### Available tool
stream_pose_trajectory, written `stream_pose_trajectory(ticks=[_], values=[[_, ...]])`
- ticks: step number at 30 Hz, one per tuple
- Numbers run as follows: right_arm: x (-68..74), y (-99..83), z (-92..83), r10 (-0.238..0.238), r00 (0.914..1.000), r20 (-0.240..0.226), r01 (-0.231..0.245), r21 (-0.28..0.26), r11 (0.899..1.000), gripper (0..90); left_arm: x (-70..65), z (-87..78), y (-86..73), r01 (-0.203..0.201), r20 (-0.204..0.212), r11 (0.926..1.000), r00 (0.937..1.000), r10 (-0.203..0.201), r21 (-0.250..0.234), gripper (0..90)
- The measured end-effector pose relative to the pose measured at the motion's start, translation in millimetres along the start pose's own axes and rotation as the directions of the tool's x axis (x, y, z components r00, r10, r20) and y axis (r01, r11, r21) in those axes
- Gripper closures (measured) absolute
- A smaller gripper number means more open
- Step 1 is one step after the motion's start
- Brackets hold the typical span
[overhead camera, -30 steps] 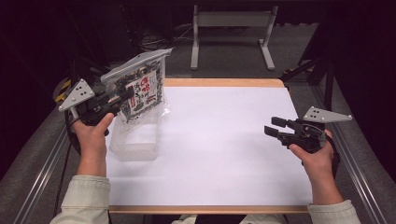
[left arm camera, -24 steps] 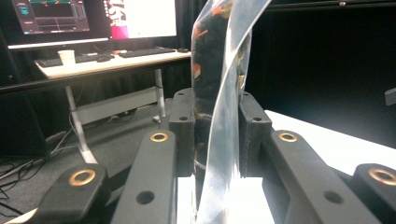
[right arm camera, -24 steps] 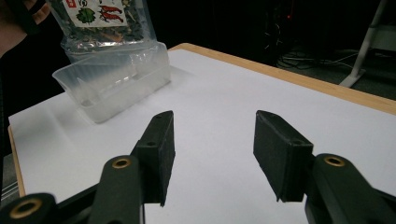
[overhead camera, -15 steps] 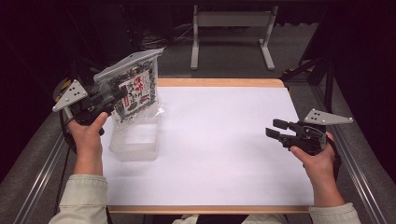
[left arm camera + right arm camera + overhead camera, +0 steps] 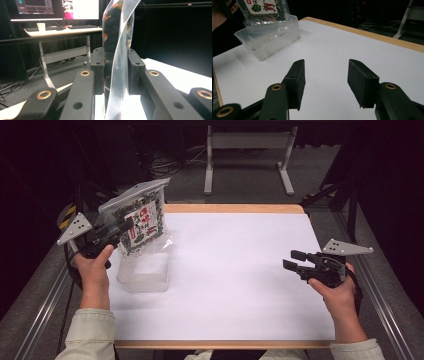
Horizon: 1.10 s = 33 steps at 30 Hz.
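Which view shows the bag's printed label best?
The high view: the snack bag faces it, label whole. The left gripper view sees it edge-on between the left tool pads; the right gripper view catches its bottom.

Both forearms wear pale greenish-grey sleeves (image 5: 95, 332). The left gripper (image 5: 126, 226) and right gripper (image 5: 291, 260) are black, each topped by a grey 3-cornered plate (image 5: 75, 228) with small holes. Brass-coloured rivets (image 5: 276, 87) mark the jaw linkages, and each jaw ends in a blocky black pad (image 5: 359, 80).
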State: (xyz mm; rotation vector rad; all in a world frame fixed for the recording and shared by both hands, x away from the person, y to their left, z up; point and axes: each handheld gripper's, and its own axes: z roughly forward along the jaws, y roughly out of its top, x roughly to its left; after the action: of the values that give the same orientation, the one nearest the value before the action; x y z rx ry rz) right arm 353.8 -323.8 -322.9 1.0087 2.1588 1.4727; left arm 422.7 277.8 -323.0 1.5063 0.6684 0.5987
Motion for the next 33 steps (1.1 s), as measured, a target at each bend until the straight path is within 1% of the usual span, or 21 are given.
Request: stream_pose_trajectory(ticks=[1,2,5,8,9,12,14,17,18,27,29,30,31,32,33], values=[[0.1,-0.1,0.5,-0.002,1.0,0.0,0.001,0.003,1.0,48.3,1.0,0.7,-2.5,0.003,0.004,1.0,1.0,-0.003,-0.004,72.6],[0.3,-0.4,1.2,-0.003,1.0,0.001,0.003,0.004,1.0,48.3,1.7,1.5,-6.1,0.017,0.007,0.9999,0.9998,-0.017,-0.003,72.6],[0.3,-0.5,1.3,-0.003,1.0,0.0,0.003,0.004,1.0,48.3,2.4,3.1,-10.3,0.015,0.008,0.9999,0.9999,-0.015,-0.003,72.6],[0.3,-0.9,1.6,0.002,1.0,-0.004,-0.002,0.006,1.0,48.2,3.4,5.1,-14.3,0.015,0.01,0.9998,0.9998,-0.015,0.009,72.6],[-0.3,-1.4,2.1,-0.004,1.0,-0.005,0.004,0.009,1.0,48.2,4.0,5.7,-15.9,0.021,0.009,0.9997,0.9997,-0.021,0.009,72.6],[-0.2,-1.6,2.6,-0.002,1.0,-0.006,0.002,0.012,1.0,48.1,4.9,6.0,-17.9,0.022,0.014,0.9997,0.9997,-0.022,0.008,72.6],[0.0,-1.5,3.0,-0.002,0.9999,-0.01,0.002,0.011,1.0,47.9,5.3,6.4,-21.8,0.022,0.013,0.9996,0.9997,-0.022,0.018,72.5],[0.8,-1.4,3.5,0.0,0.9999,-0.014,0.0,0.012,1.0,47.8,7.4,4.1,-25.4,0.04,0.013,0.9991,0.9991,-0.04,0.011,72.5],[0.8,-1.4,3.5,0.0,0.9999,-0.014,0.0,0.012,1.0,47.8,7.4,4.1,-25.4,0.04,0.013,0.9991,0.9991,-0.04,0.011,72.4],[1.5,-1.4,7.0,-0.001,0.9997,-0.023,0.002,0.02,1.0,47.0,11.3,-3.5,-31.2,0.059,0.0,0.9975,0.9982,-0.059,0.04,72.4],[1.6,-1.7,8.0,-0.004,0.9997,-0.022,0.004,0.022,1.0,46.6,12.5,-4.5,-32.7,0.074,-0.005,0.9957,0.9973,-0.074,0.056,72.4],[1.5,-1.8,8.4,-0.003,0.9997,-0.023,0.004,0.023,1.0,46.4,12.8,-4.5,-33.0,0.082,-0.008,0.9935,0.9966,-0.082,0.079,72.4],[1.5,-1.8,8.6,-0.002,0.9997,-0.023,0.003,0.024,1.0,46.3,12.3,-3.0,-33.7,0.088,-0.018,0.9888,0.9961,-0.086,0.121,72.5],[1.5,-1.9,8.9,0.001,0.9997,-0.024,0.0,0.023,1.0,46.1,11.6,-0.7,-35.6,0.084,-0.023,0.9864,0.9964,-0.081,0.141,72.5],[1.1,-2.1,9.0,-0.001,0.9997,-0.025,0.001,0.024,1.0,46.0,11.4,0.4,-36.6,0.085,-0.015,0.9867,0.9964,-0.083,0.139,72.4]])
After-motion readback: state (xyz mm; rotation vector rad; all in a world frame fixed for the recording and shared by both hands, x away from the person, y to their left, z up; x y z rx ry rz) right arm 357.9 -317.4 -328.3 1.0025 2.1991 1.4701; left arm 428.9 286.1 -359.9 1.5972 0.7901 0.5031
